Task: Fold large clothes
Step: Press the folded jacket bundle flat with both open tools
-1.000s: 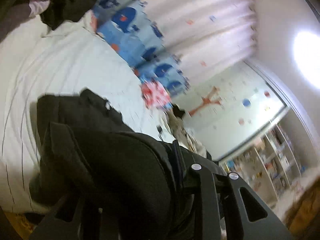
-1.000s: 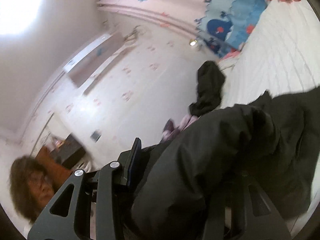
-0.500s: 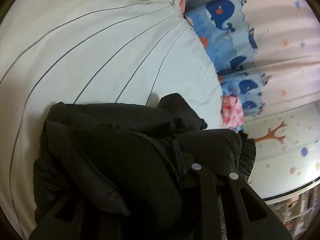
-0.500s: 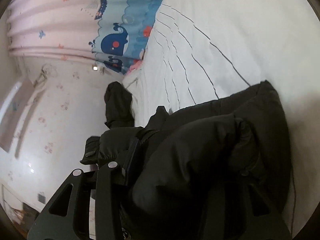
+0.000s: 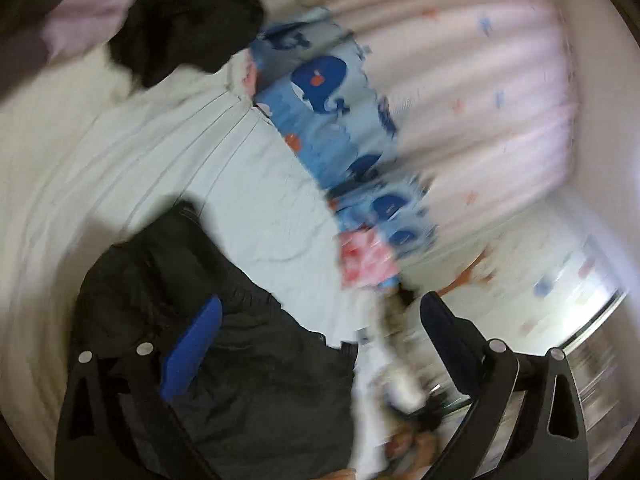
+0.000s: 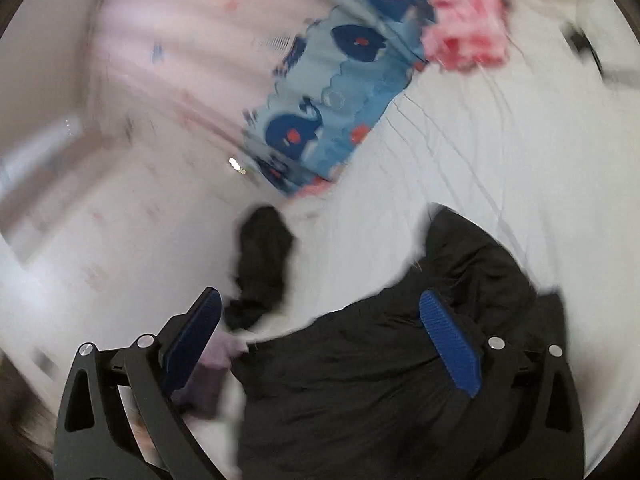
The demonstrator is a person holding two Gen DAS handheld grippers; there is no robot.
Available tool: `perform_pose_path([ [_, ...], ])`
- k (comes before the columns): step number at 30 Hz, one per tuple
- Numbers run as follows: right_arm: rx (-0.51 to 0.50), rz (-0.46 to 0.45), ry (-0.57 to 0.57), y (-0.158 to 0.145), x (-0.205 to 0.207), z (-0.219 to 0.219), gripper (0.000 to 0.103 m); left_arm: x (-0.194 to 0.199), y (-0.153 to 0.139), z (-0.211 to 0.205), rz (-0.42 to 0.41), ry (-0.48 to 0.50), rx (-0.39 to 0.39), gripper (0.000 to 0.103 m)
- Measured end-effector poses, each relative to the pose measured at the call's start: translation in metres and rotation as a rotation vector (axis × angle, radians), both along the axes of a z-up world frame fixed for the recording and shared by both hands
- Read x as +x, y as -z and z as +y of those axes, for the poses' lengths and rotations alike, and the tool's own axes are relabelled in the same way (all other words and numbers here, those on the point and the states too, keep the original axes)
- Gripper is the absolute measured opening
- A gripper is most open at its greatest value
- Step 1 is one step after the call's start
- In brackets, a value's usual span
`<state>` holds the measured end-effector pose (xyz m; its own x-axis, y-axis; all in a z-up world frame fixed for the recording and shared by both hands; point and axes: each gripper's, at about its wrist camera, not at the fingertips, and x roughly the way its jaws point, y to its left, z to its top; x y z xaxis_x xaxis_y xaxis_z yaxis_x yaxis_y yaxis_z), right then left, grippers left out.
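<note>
The puffy black padded jacket (image 5: 240, 360) lies bundled on the white line-striped bed sheet (image 5: 140, 152), filling the lower left of the left wrist view and the lower right of the right wrist view (image 6: 400, 380). Risk, as I judge it: the padding is springy, so the bundle may spring open once unsupported, and slippery shell fabric may slide out of its fold; a trailing edge could also catch on a finger if I draw away carelessly. Both views are motion-blurred, so fine contact is hard to confirm. My left gripper (image 5: 316, 328) has its jaws opening and spread wide; the jacket lies under and between them, but the blue pad (image 5: 192, 348) does not appear to press on it, and nothing is held. My right gripper (image 6: 320, 344) likewise has its jaws opening, spread wide, with the jacket below the right-hand pad (image 6: 450, 344) and no pinch visible. A second dark garment (image 6: 260, 264) lies at centre of the right view, apart from the jacket. A blue whale-print cloth (image 5: 332, 120) and a pink crumpled item (image 5: 366, 258) sit at the sheet's far edge.
</note>
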<state>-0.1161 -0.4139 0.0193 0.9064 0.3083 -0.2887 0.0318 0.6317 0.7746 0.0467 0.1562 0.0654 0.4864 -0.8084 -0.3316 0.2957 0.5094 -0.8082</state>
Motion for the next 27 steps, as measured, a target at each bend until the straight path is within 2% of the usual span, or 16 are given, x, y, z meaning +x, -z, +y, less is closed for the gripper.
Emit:
perform_pose_path([
  [1,-0.068,0.049,0.003,-0.005,0.014,0.01,0.096,0.001,0.001,-0.011,-0.008,0.012,0.059,0.095],
  [2,-0.128,0.095,0.005,-0.008,0.028,0.021,0.096,0.006,0.006,-0.037,-0.019,0.031,0.155,0.095],
  [5,-0.457,0.245,-0.007,0.002,0.086,0.065,0.096,0.025,0.03,-0.082,-0.037,0.035,0.37,0.095],
  [6,-0.598,0.302,-0.013,0.018,0.109,0.081,0.096,0.033,0.044,-0.092,-0.023,0.032,0.418,0.095],
  [8,-0.727,0.435,-0.034,0.066,0.138,0.095,0.096,0.056,0.099,-0.106,0.07,0.027,0.514,0.094],
  [9,-0.702,0.513,-0.068,0.103,0.149,0.095,0.096,0.063,0.126,-0.105,0.105,0.043,0.489,0.094],
  [10,-0.549,0.493,-0.083,0.125,0.149,0.084,0.096,0.064,0.14,-0.105,0.109,0.046,0.449,0.094],
  [11,-0.487,0.482,-0.053,0.132,0.148,0.077,0.096,0.064,0.146,-0.105,0.096,0.027,0.459,0.094],
  [15,-0.545,0.533,-0.088,0.136,0.156,0.084,0.096,0.059,0.145,-0.117,0.096,0.056,0.589,0.093],
  [17,-0.581,0.571,-0.088,0.126,0.156,0.087,0.096,0.053,0.125,-0.109,0.124,0.025,0.579,0.091],
  [19,-0.566,0.478,-0.06,0.098,0.152,0.094,0.096,0.046,0.101,-0.108,0.059,0.003,0.543,0.091],
  [22,-0.641,0.383,-0.094,0.069,0.163,0.13,0.096,0.041,0.075,-0.136,-0.057,0.019,0.596,0.091],
  [24,-0.731,0.393,-0.17,0.075,0.183,0.163,0.096,0.046,0.086,-0.155,-0.063,0.045,0.651,0.091],
  [25,-0.803,0.462,-0.214,0.095,0.197,0.179,0.096,0.052,0.103,-0.165,-0.044,0.058,0.688,0.091],
  [26,-0.824,0.51,-0.245,0.114,0.206,0.185,0.096,0.06,0.126,-0.169,-0.015,0.067,0.708,0.091],
  [27,-0.8,0.536,-0.245,0.129,0.213,0.186,0.096,0.064,0.137,-0.167,-0.004,0.055,0.698,0.091],
])
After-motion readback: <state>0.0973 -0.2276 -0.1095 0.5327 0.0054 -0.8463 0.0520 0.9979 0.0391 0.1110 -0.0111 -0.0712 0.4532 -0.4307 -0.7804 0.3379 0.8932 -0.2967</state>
